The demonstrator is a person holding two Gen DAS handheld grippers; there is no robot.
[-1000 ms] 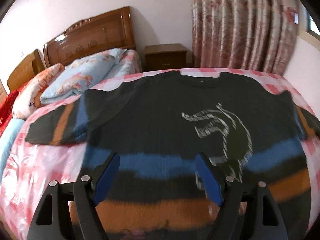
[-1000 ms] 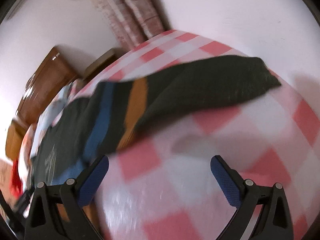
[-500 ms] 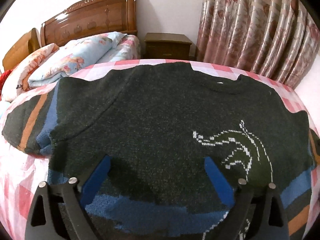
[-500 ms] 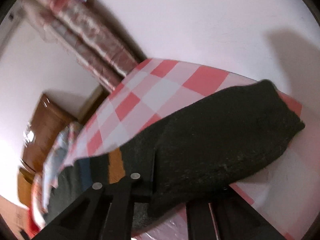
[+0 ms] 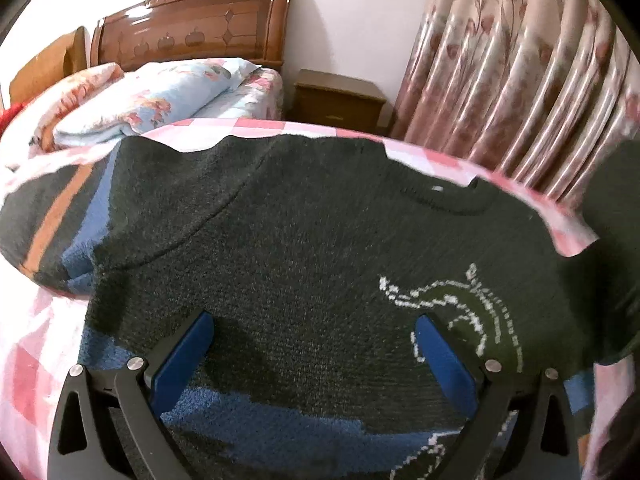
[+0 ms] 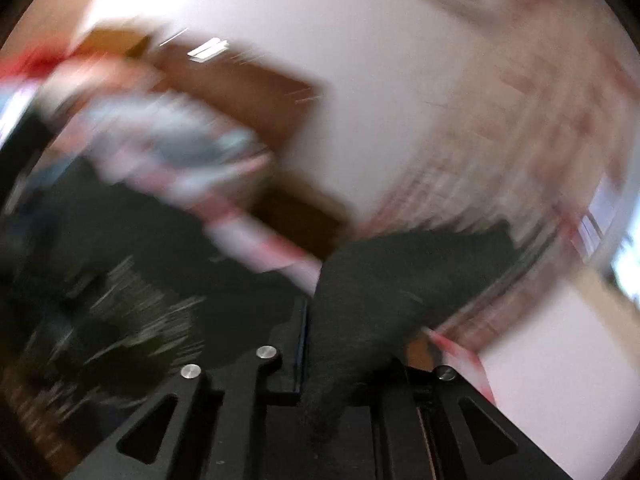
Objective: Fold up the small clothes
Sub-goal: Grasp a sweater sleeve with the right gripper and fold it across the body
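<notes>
Left tool [image 5: 312, 356]: jaws spread as wide as they go, having just finished opening; nothing clamped. It hangs over the front of the dark sweater [image 5: 320, 248], blue pads [image 5: 182, 356] either side of bare knit; can't tell whether the pads touch the fabric. The sweater lies flat on the bed, on a pink checked sheet [image 5: 24, 360], neck hole toward the curtain [image 5: 520, 80], white stitched motif next to the right-hand pad, blue band across the bottom. One striped sleeve [image 5: 48, 224] lies out flat at the left edge. Right tool [image 6: 340, 364]: jaws together, clamped on the dark end of the other sleeve [image 6: 400, 280], which is lifted off the sheet and bunches out past the tips. Right wrist view is heavily smeared; only the headboard [image 5: 192, 24], nightstand [image 5: 340, 96] and bedding read as blurs there.
</notes>
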